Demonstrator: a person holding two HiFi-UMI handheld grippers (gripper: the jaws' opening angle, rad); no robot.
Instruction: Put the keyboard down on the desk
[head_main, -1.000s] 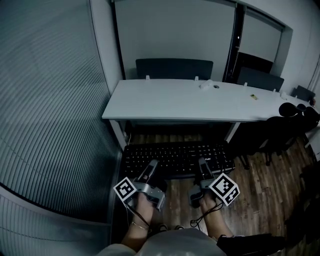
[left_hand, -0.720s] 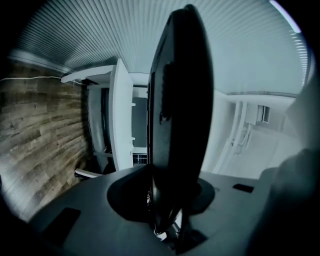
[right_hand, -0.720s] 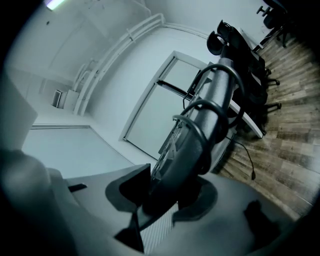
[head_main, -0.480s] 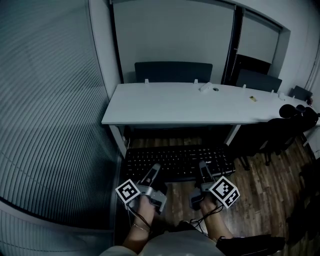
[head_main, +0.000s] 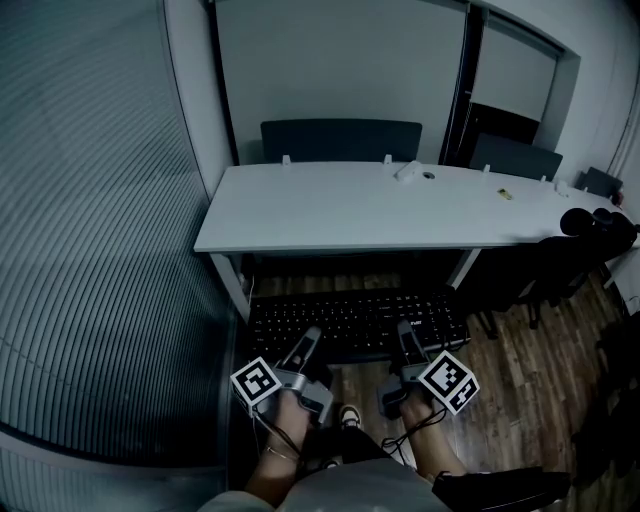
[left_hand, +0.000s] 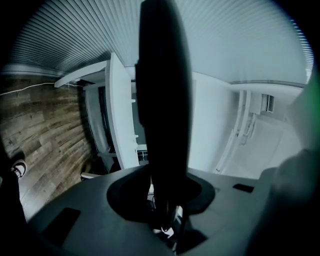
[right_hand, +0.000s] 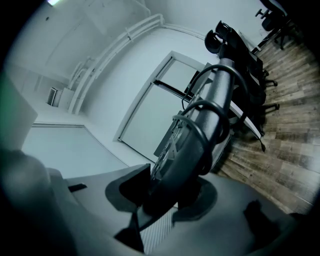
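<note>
A black keyboard (head_main: 355, 320) hangs level in the air in front of the white desk (head_main: 330, 210), below its top. My left gripper (head_main: 303, 345) is shut on the keyboard's near edge left of centre. My right gripper (head_main: 407, 338) is shut on the same edge right of centre. In the left gripper view the keyboard (left_hand: 162, 100) stands edge-on as a dark slab between the jaws. In the right gripper view the keyboard (right_hand: 200, 135) runs away from the jaws with its cable (right_hand: 197, 117) looped around it.
A ribbed wall panel (head_main: 90, 200) runs along the left. Dark chairs (head_main: 340, 140) stand behind the desk, and a black office chair (head_main: 585, 250) stands at the right. Small items (head_main: 410, 172) lie on the desk's far side. Wood floor (head_main: 530, 370) and a shoe (head_main: 348, 415) show below.
The desk has shifted slightly left in the head view. A shoe has come into sight between the grippers. Both grippers still hold the keyboard in the same spot.
</note>
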